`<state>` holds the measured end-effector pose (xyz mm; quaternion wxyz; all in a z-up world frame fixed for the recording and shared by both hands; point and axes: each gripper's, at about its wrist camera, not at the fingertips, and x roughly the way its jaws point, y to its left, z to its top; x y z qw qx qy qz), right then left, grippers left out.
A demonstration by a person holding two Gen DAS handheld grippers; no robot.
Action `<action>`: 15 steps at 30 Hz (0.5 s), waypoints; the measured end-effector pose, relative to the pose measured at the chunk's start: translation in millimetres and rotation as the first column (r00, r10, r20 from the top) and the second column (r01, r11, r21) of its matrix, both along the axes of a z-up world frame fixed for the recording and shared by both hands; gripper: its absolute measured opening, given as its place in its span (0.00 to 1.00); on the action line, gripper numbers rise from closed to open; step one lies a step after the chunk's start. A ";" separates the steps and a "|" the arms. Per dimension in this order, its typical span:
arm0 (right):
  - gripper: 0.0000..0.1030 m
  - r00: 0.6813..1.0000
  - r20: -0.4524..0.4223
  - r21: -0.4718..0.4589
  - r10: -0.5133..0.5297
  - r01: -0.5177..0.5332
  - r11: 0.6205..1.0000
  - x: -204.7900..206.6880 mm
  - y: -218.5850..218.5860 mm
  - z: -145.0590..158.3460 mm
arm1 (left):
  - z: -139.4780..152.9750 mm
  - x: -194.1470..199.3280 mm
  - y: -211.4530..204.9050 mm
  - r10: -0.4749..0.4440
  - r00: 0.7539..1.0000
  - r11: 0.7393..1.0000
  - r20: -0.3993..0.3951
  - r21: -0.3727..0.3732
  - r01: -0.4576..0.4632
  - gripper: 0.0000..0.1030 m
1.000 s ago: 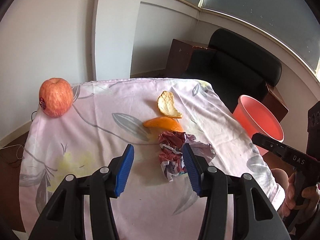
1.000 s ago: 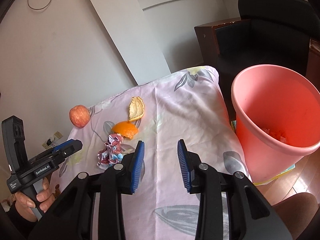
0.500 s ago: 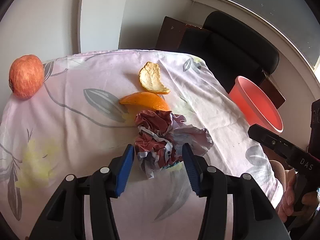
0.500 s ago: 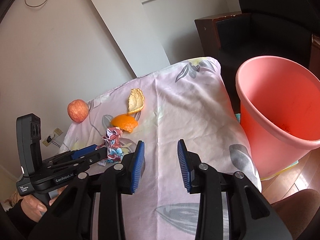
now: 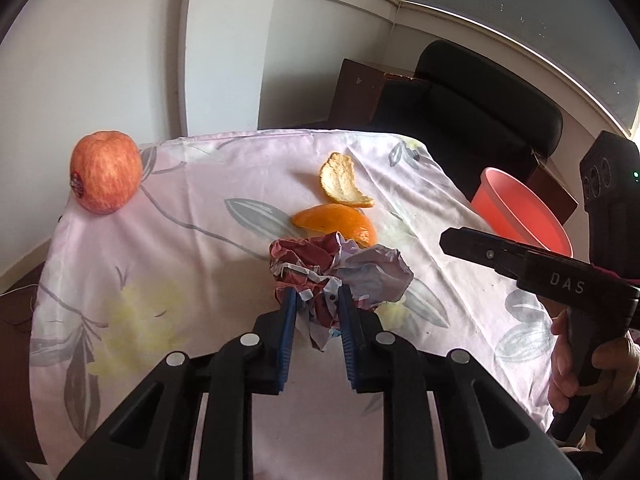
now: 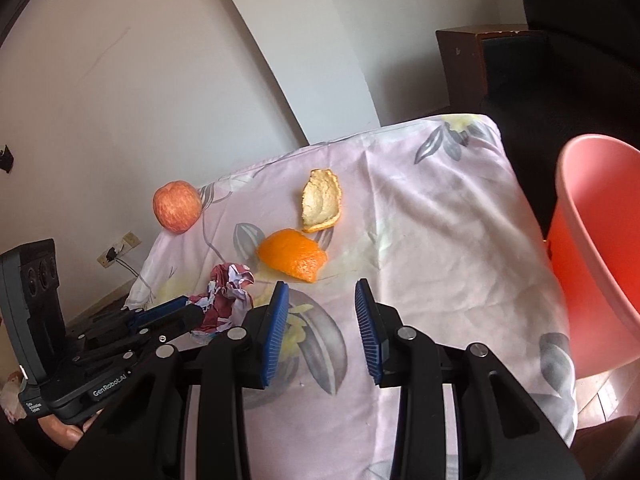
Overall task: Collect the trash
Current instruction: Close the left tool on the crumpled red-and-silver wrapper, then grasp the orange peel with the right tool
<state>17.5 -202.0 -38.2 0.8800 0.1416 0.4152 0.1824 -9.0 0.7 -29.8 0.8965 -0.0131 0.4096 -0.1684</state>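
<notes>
Floral cloth covers the bench (image 5: 192,264). Crumpled wrapper (image 5: 336,272) lies near the bench middle, toward the front edge, touching the orange peel (image 5: 340,220); a second, pale peel (image 5: 340,184) lies just behind. An apple (image 5: 105,171) sits at the far left corner. Left hand-held gripper (image 5: 317,308): jaws closing, blue pads pressing the wrapper's near part. Right hand-held gripper (image 6: 322,320): jaws partly apart, nothing between them, over bare cloth. A pink bin (image 6: 600,248) stands beside the right edge.
</notes>
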 end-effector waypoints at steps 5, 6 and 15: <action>0.44 0.996 0.001 -0.073 0.095 -0.094 0.993 23.2 29.9 -6.5 | 1.7 -0.2 28.2 0.082 0.997 0.997 -0.010 -0.013 -0.082 0.19; 0.44 0.993 0.004 -0.103 0.114 -0.113 0.988 28.0 35.5 -8.0 | 1.5 -0.1 32.4 0.094 0.995 0.995 -0.015 -0.016 -0.094 0.19; 0.45 0.970 -0.001 -0.293 0.243 -0.233 0.928 49.1 69.4 -23.0 | -4.2 6.3 50.5 0.145 0.988 0.988 -0.053 -0.037 -0.147 0.19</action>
